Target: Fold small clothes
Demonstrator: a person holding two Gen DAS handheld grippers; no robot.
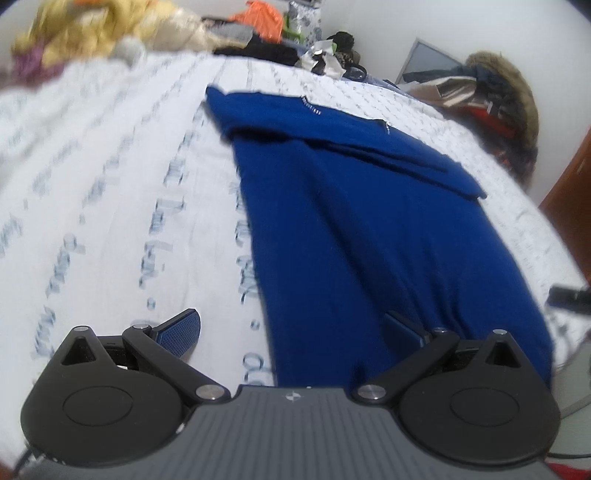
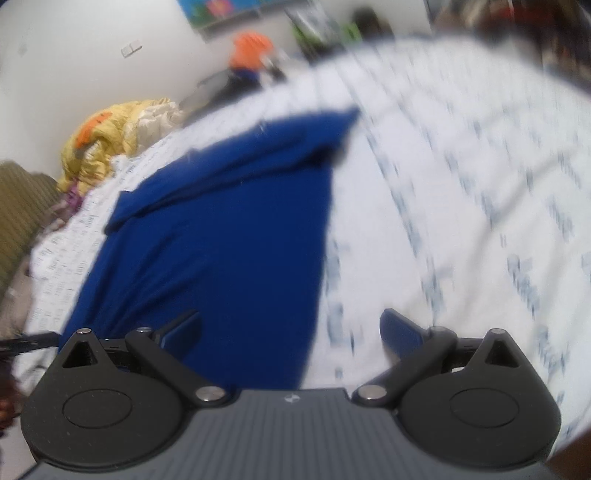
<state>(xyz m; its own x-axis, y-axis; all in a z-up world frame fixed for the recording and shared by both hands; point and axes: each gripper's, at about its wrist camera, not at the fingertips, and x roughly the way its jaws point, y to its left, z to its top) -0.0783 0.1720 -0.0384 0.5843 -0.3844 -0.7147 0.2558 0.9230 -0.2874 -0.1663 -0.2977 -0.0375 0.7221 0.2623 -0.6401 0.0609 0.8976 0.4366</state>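
A deep blue garment (image 1: 369, 229) of soft, matte knit fabric lies spread flat on a bed. The bed sheet (image 1: 110, 192) is white cotton with rows of faint blue-grey printed lettering. The garment forms a long, roughly rectangular panel, with a narrower folded band lying across its far end.

In the left wrist view, the left hand-held gripper (image 1: 291, 328) hangs low over the garment's near edge, released, its two fingers spread wide. One textured blue pad (image 1: 181, 332) sits over the white sheet; the other is over the blue cloth. Neither grasps anything.

In the right wrist view, which is blurred, the right hand-held gripper (image 2: 291, 328) is likewise released, fingers wide apart, straddling the garment's (image 2: 221, 240) right edge, one finger over blue fabric and one over the sheet (image 2: 461, 221).

At the head of the bed lies a crumpled, shiny yellow quilt (image 1: 92, 29). An orange cloth (image 1: 258, 16) rests beyond it. A fur-trimmed coat (image 1: 506, 92) is heaped on the far right.
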